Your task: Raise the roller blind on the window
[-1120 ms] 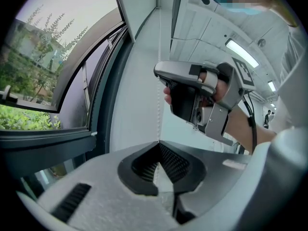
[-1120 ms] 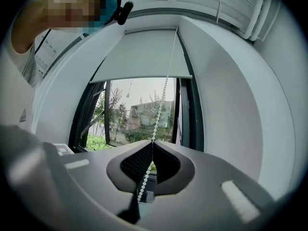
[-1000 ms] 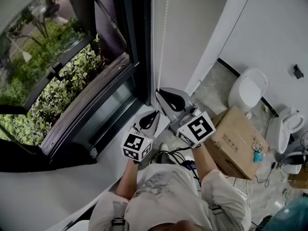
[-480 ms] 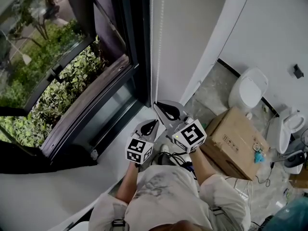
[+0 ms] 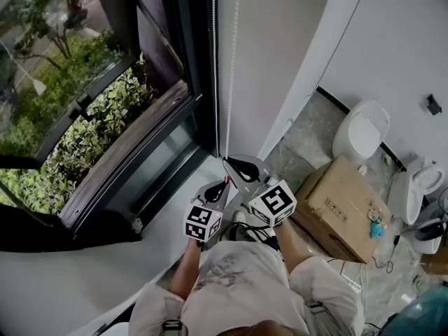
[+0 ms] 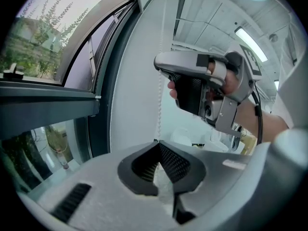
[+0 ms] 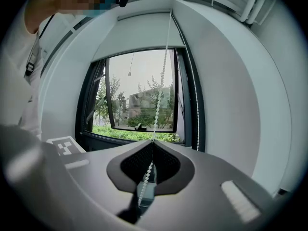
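Observation:
The white bead chain (image 5: pixel 231 61) of the roller blind hangs in two strands beside the dark window frame (image 5: pixel 199 82). My right gripper (image 5: pixel 225 159) is shut on one strand, which runs up from its jaws (image 7: pixel 153 141) toward the blind (image 7: pixel 144 32) at the top of the window. Just below it my left gripper (image 5: pixel 226 180) is shut on the bead chain (image 6: pixel 160 81) too, apparently the same strand. In the left gripper view the right gripper (image 6: pixel 156 61) sits above, held by a hand. A second strand (image 7: pixel 195 90) hangs free along the frame.
A white windowsill (image 5: pixel 175 215) runs below the window, with green bushes (image 5: pixel 84 138) outside. On the floor to the right stand a cardboard box (image 5: pixel 343 205) and two white toilets (image 5: pixel 360 128) (image 5: pixel 416 180). A white wall (image 5: pixel 280 47) lies behind the chain.
Both grippers have come down along the window with the chain still in their jaws, the marker cubes moving toward the person's chest. Both stay shut.

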### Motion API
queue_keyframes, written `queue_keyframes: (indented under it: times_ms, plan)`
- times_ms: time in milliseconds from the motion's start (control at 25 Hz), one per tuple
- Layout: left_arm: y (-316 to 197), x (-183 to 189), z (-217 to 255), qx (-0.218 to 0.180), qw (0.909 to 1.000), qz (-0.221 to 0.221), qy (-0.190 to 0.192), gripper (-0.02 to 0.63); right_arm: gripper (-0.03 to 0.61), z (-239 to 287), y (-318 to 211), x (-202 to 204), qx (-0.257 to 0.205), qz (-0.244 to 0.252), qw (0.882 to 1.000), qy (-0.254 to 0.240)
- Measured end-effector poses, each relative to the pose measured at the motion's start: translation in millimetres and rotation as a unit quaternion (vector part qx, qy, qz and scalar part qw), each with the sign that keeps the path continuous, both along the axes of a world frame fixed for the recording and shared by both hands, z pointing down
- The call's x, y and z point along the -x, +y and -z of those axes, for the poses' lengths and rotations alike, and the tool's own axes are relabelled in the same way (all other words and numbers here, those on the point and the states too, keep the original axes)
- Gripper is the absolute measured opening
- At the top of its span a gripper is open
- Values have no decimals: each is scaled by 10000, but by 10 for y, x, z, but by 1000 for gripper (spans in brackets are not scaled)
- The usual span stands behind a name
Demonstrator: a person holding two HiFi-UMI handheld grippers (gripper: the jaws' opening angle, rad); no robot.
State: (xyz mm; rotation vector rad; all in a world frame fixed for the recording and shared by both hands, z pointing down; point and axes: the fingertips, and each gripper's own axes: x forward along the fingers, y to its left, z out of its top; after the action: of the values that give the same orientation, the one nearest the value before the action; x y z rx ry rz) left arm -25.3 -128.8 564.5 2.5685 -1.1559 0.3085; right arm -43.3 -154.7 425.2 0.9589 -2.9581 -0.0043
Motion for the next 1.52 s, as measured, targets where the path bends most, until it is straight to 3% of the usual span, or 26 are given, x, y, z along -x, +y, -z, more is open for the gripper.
queue_keyframes:
  times_ms: [240, 440, 640, 1040, 1520]
  plan:
    - [49, 17, -135, 130, 9999, -2, -82, 8, 11, -133, 43, 14, 118, 0, 9999, 89]
    - [103, 54, -115, -8, 9998, 25, -213, 12, 11, -148, 35, -6, 89, -79, 9998, 130]
    - [146, 101, 147, -147, 9999, 55, 11, 51, 11, -140, 12, -62, 74, -135, 9998, 82]
    - [-48, 234, 1265, -1241, 9914, 129, 397, 58, 11, -144, 24, -100, 81, -133, 9999, 29]
    - [-288, -7, 2307, -2265, 9719, -60, 635, 71, 12, -125, 62, -117, 57, -136, 9999, 56]
